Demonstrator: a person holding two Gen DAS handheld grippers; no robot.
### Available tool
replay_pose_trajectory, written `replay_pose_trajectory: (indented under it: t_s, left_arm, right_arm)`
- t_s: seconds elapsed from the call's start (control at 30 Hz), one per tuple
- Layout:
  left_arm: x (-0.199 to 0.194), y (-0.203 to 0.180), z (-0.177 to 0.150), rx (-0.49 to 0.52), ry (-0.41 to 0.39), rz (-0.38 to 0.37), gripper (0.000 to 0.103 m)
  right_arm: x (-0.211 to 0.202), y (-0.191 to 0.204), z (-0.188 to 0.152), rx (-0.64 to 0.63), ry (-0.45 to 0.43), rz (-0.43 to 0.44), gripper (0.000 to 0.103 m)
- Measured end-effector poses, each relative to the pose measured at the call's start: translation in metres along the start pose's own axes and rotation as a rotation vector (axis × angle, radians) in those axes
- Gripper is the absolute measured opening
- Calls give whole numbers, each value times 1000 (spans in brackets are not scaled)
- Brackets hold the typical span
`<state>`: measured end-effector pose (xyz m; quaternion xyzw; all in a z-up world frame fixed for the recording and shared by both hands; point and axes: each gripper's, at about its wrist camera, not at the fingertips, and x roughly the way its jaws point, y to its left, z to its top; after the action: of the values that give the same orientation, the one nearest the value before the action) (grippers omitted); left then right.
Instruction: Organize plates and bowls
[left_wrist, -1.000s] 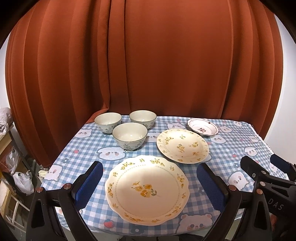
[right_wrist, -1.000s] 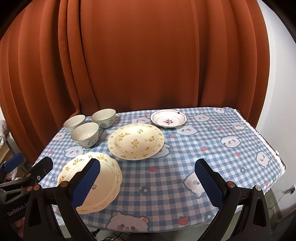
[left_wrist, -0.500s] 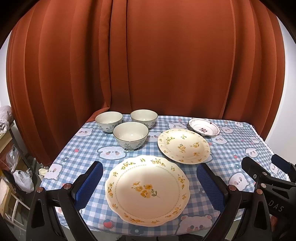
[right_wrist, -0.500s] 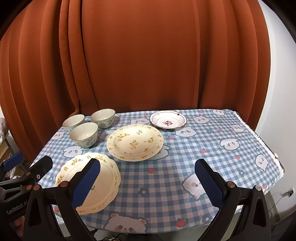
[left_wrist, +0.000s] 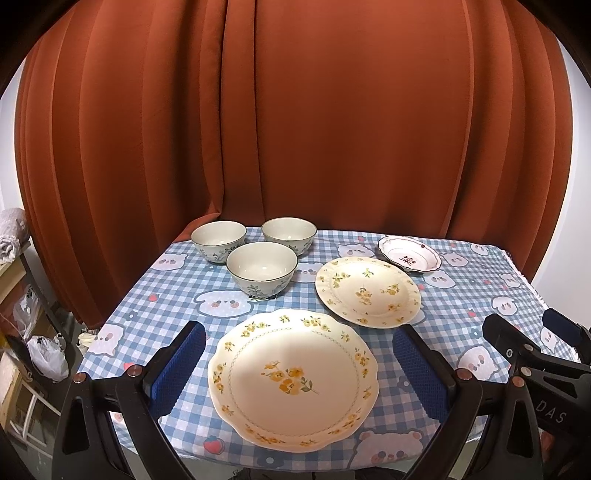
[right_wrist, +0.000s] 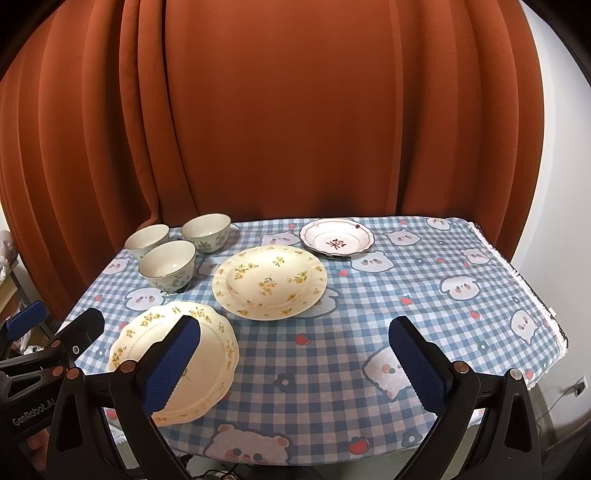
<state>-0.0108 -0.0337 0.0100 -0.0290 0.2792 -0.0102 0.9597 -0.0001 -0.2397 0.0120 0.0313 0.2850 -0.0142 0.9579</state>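
Left wrist view. My left gripper (left_wrist: 295, 365) hangs over the near table edge with its blue-padded fingers (left_wrist: 177, 367) spread wide; nothing sits between them in a grip. The scalloped yellow-flowered plate (left_wrist: 293, 376) lies flat on the blue checked tablecloth (left_wrist: 147, 325) at lower centre of the frame, framed by the two fingers but, as far as I can tell, untouched by either. Up and to the right of it lies the round yellow-flowered plate (left_wrist: 368, 291), just beside the scalloped one; whether their rims touch I cannot tell. The small red-flowered dish (left_wrist: 409, 254) sits at the right of centre, near the far table edge. Three bowls stand upright in a tight cluster left of centre: the front bowl (left_wrist: 261, 267), the back left bowl (left_wrist: 218, 240) and the back right bowl (left_wrist: 289, 235). An orange curtain (left_wrist: 295, 110) fills the upper frame. My right gripper shows at the lower right edge of this view.

Right wrist view. My right gripper (right_wrist: 295, 360) is likewise wide open and empty, hovering over bare cloth at lower centre. Its left finger (right_wrist: 171, 363) covers part of the scalloped plate (right_wrist: 214, 339) at lower left. The round plate (right_wrist: 269, 280) occupies mid-frame, the small dish (right_wrist: 337, 240) lies above and right of it, and the bowls (right_wrist: 168, 264) cluster at the left. The right half of the tablecloth (right_wrist: 443, 295) carries no crockery. The left gripper's body enters at the lower left edge.
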Motion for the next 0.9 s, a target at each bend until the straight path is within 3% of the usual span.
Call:
replay_pose_trajectory:
  t_s: [0.9]
  left_arm:
    - [2, -9, 2, -13, 13, -3, 102]
  right_arm:
    - [8, -12, 2, -15, 19, 9, 103]
